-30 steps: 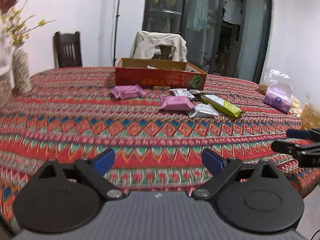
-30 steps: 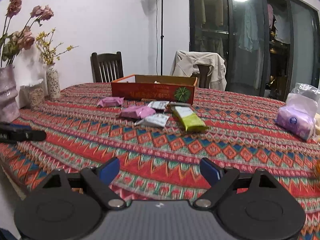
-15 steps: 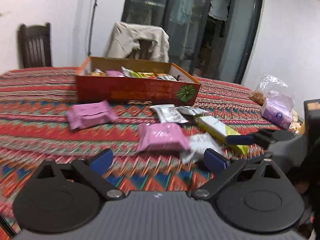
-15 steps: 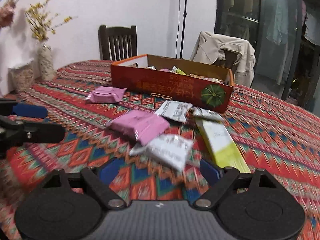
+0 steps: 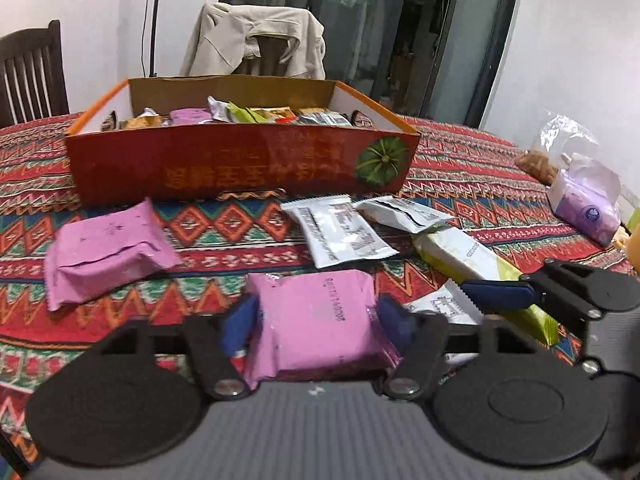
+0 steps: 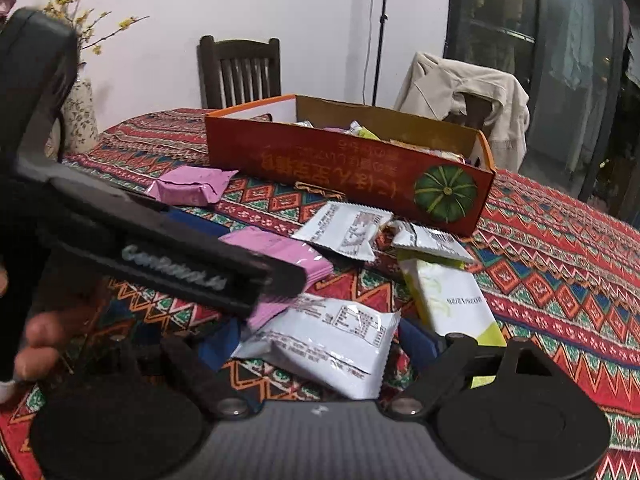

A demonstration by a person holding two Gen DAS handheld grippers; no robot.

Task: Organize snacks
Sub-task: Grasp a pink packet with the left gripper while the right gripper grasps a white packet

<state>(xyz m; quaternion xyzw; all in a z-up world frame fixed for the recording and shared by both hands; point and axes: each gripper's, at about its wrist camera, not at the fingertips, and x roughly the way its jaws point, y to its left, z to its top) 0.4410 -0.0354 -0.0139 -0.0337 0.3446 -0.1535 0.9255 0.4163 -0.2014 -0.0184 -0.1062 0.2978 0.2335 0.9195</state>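
Observation:
A red cardboard box (image 5: 240, 160) holding several snacks stands on the patterned tablecloth; it also shows in the right wrist view (image 6: 352, 172). My left gripper (image 5: 318, 322) is open with its blue fingers on either side of a pink snack packet (image 5: 316, 320) lying on the cloth. My right gripper (image 6: 320, 340) is open around a white snack packet (image 6: 328, 344). Loose in front of the box lie another pink packet (image 5: 100, 252), two white packets (image 5: 340, 232) and a green-and-white packet (image 6: 448, 300).
A purple tissue pack (image 5: 584, 204) and a clear bag lie at the right of the table. A vase of flowers (image 6: 80, 116) stands at the left. A dark chair (image 6: 240, 72) and a chair draped with a beige jacket (image 5: 256, 40) stand behind the table.
Both grippers have moved forward and down across the table to the loose snacks. The left gripper's fingers now flank the pink packet, the right gripper's flank the white one.

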